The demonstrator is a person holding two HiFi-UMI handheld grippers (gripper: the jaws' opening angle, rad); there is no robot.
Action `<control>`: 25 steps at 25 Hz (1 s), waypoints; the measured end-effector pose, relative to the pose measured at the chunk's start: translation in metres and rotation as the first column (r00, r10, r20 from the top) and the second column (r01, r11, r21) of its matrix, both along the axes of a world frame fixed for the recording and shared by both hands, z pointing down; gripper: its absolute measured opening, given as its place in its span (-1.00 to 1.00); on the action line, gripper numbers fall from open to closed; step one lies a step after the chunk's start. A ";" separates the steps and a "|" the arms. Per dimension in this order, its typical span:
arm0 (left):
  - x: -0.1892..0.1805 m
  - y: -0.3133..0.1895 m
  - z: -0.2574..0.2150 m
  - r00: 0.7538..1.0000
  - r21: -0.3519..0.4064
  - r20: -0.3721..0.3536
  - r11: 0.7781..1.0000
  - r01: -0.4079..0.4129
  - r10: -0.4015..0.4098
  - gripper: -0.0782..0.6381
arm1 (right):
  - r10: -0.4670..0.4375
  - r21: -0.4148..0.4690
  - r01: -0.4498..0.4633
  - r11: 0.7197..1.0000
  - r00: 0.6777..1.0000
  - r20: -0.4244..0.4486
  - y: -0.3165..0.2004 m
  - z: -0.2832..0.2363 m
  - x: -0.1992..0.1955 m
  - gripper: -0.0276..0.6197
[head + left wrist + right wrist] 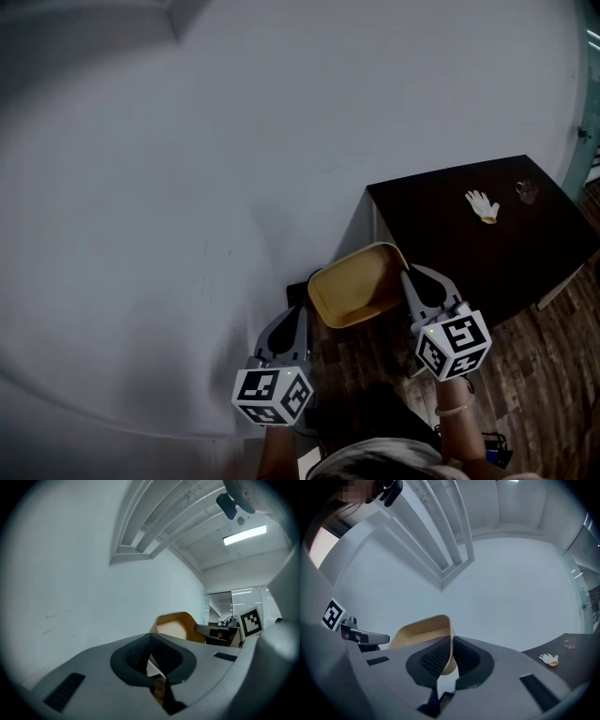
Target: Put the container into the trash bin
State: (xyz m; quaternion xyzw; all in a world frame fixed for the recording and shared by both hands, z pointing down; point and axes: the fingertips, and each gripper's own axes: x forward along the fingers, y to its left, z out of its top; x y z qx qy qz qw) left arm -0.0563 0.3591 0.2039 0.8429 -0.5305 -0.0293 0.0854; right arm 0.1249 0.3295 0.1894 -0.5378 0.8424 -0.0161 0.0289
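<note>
A tan, shallow container (356,286) hangs in the air beside the white wall, its hollow facing up. My right gripper (408,278) is shut on its right rim; in the right gripper view the rim (449,639) sits pinched between the pads. My left gripper (298,314) is to the container's left, just short of it, with its jaws shut on nothing. From the left gripper view the container (176,625) shows past the closed jaws. I see no trash bin in any view.
A dark table (469,253) stands at the right against the wall, with a white glove (483,206) and a small glass object (527,192) on it. Wood floor (534,375) lies below. The white wall (187,187) fills the left and top.
</note>
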 end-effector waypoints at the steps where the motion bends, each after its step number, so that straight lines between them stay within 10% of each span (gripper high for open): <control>1: -0.001 -0.006 0.000 1.000 -0.001 -0.001 1.000 0.002 -0.002 -0.73 | -0.001 0.001 0.001 1.000 1.000 0.000 -0.006 -0.001 -0.001 -0.85; 25: -0.002 -0.233 0.021 0.998 -0.024 0.024 0.998 0.056 -0.055 -0.73 | -0.078 -0.008 0.078 0.997 0.997 0.026 -0.244 0.023 -0.009 -0.85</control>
